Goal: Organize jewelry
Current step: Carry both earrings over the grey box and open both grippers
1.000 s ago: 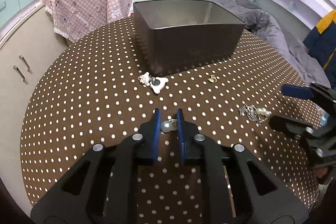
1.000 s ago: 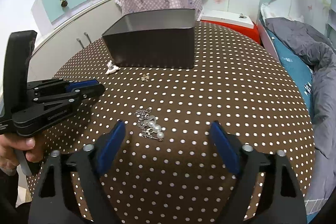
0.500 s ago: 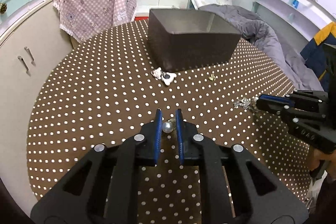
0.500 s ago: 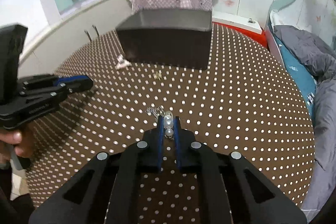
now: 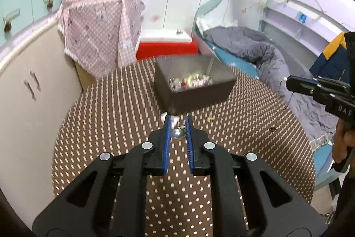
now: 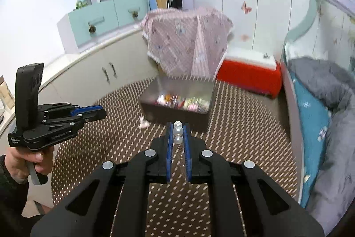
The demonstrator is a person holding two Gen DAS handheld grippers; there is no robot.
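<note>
My left gripper (image 5: 178, 126) is shut on a single-pearl piece with a small gold chain (image 5: 176, 133), held above the dotted table. My right gripper (image 6: 178, 128) is shut on a pearl strand with a thin chain (image 6: 178, 131) hanging below it. A dark metal box (image 5: 195, 90) stands ahead, holding several colourful pieces (image 5: 190, 82); it also shows in the right wrist view (image 6: 177, 108). A white charm (image 5: 165, 118) and a small gold piece (image 5: 209, 118) lie on the table near the box. Another small piece (image 5: 272, 129) lies to the right.
The round table has a brown polka-dot cloth (image 5: 106, 126). A pink checked cloth (image 5: 99, 37) hangs behind the table over a cabinet. A red and white box (image 6: 250, 72) and a bed with a grey duvet (image 5: 255, 48) lie beyond.
Both grippers have lifted off the table with their pearl pieces and now look down into the box. The right gripper closed on the pearl strand one second ago.
</note>
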